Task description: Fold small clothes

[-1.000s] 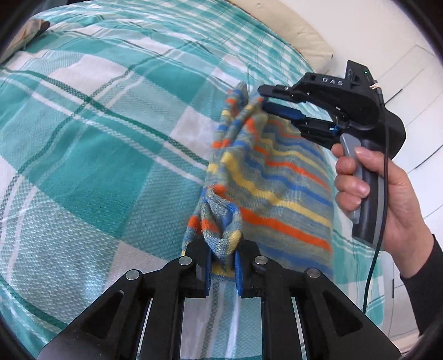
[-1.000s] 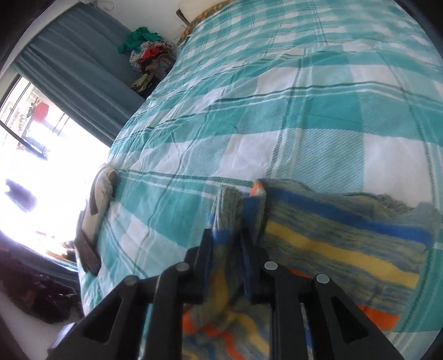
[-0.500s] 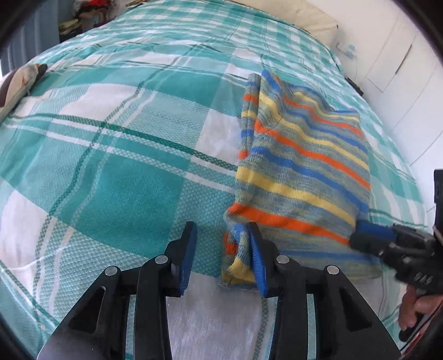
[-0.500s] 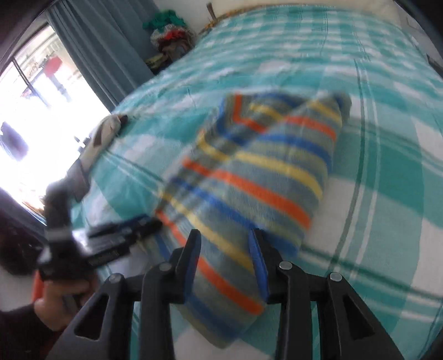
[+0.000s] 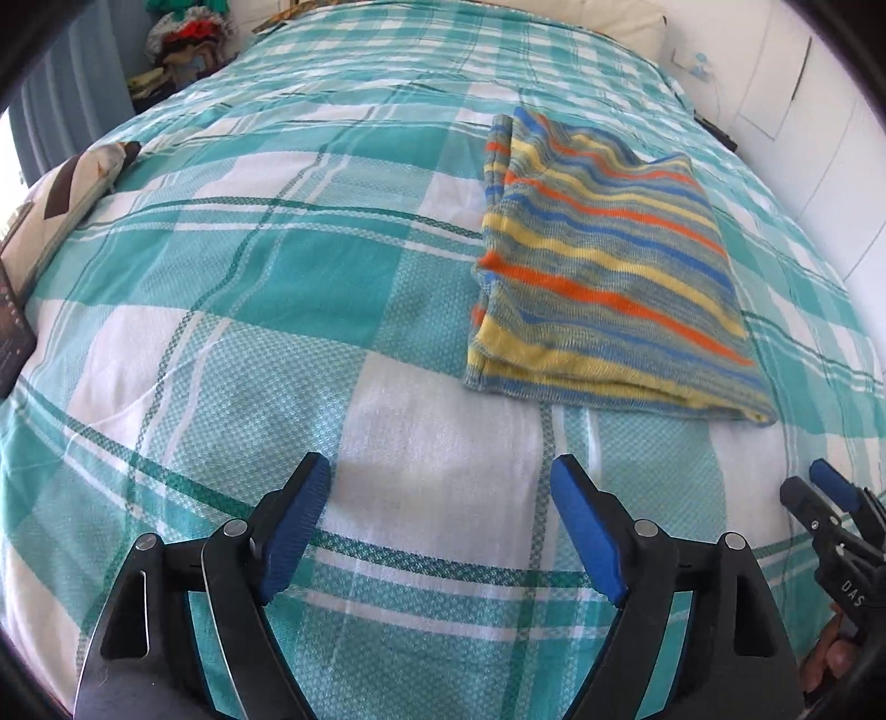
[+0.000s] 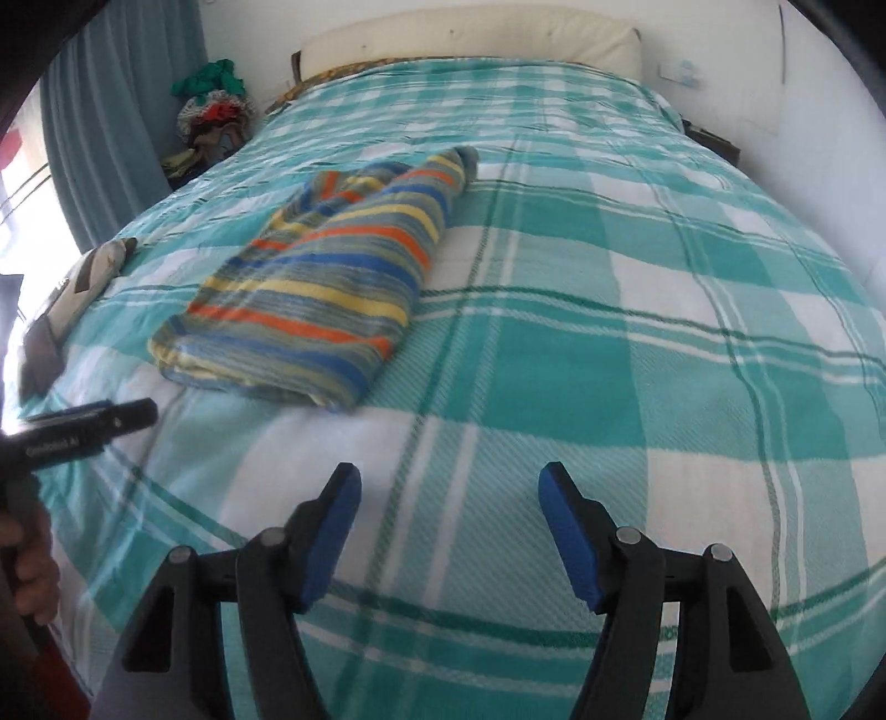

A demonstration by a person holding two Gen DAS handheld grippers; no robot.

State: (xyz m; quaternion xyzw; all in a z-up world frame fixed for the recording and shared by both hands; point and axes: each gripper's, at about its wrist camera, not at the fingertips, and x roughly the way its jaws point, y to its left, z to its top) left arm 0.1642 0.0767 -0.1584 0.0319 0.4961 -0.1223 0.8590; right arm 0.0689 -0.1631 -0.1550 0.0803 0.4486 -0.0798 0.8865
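Note:
A striped knit garment [image 5: 598, 260] in blue, yellow, orange and grey lies folded flat on the teal and white checked bedspread [image 5: 249, 288]. It also shows in the right wrist view [image 6: 326, 282], left of centre. My left gripper [image 5: 440, 487] is open and empty, drawn back a short way from the garment's near edge. My right gripper [image 6: 448, 493] is open and empty, also back from the garment and to its right. The right gripper's tip shows at the lower right of the left wrist view [image 5: 830, 498]. The left gripper shows at the left edge of the right wrist view [image 6: 83, 426].
A patterned cushion [image 5: 72, 194] and a dark flat object [image 5: 11, 338] lie at the bed's left edge. A pale pillow [image 6: 470, 39] runs along the head of the bed. A pile of clothes [image 6: 213, 111] stands by the blue curtain [image 6: 111, 111]. A white wall borders the right side.
Both grippers have let go of the garment, opened wide and pulled back from it. The garment now lies folded and flat on the bed.

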